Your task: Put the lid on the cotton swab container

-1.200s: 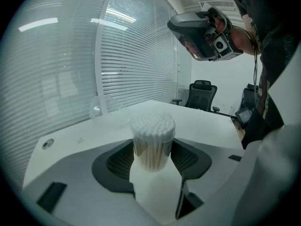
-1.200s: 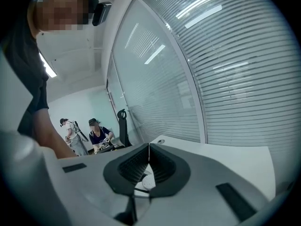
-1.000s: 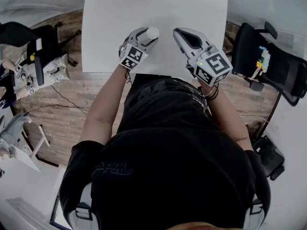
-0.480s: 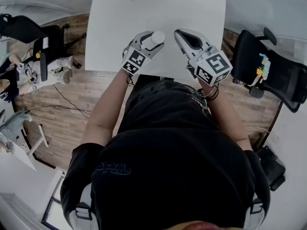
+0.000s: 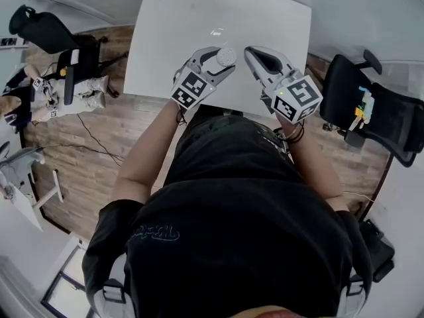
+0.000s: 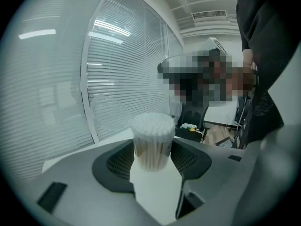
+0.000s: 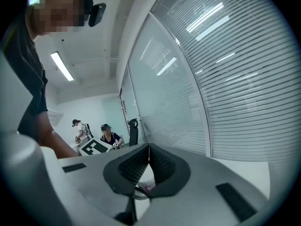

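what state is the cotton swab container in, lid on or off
Lid off: in the left gripper view bare swab tips stand uncovered atop the container held by the left gripper.

White table (image 5: 173, 42); swab container (image 6: 151, 145) white-topped, tan below; marker cubes (image 5: 192, 88) black-white.

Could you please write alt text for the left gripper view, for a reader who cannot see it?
The left gripper holds a clear cotton swab container upright between its jaws. The container is packed full of swabs and has no lid on it. Behind it are slatted window blinds and part of an office.
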{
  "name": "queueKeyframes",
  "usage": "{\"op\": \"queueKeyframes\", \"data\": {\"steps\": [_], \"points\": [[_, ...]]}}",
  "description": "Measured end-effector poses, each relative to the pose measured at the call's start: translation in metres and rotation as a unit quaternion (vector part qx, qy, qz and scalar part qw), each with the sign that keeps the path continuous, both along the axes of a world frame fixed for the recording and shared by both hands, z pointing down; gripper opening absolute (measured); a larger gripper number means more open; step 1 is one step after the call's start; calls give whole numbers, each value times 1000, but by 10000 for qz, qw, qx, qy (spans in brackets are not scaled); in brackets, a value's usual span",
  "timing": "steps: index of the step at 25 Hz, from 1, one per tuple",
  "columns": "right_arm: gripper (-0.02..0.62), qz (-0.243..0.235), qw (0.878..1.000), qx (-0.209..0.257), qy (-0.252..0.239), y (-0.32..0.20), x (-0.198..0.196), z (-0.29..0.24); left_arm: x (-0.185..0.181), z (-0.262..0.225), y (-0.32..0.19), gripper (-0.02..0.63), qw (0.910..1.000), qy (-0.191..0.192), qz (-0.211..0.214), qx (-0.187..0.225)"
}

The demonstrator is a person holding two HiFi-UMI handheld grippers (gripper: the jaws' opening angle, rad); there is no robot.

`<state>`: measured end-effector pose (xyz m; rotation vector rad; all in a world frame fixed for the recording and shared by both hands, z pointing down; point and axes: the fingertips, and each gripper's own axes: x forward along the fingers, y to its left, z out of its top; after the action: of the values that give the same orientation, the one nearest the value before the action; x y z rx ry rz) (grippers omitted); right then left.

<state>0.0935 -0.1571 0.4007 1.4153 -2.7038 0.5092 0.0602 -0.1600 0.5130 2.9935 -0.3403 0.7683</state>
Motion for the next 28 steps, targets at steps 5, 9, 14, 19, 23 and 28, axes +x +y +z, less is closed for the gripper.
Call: {"op": "queueKeyframes", "data": {"steps": [5,9,14,19,23,28], "points": [[23,-167,9998,61,-18,18,-10,-6,-5,-18,15,253,9998,-108,-30,155],[23,-376,9993,88,14,33,-17,-6,-5,-28,29,253,9997,-131,-26,182],[23,-563,9984,95,22,46,-21,-4,-9,-39,52,254,9996,-159,-29,228],[23,-720,9973,95,56,49,-23,-6,-16,-48,66,253,9991,-242,-14,355],[23,-860,9962,100,98,42,-34,-8,-24,-41,71,255,9996,-260,-12,124],[25,-1189,9924,215,236,28,-46,-16,-24,-46,80,255,9992,-141,330,-192]]}}
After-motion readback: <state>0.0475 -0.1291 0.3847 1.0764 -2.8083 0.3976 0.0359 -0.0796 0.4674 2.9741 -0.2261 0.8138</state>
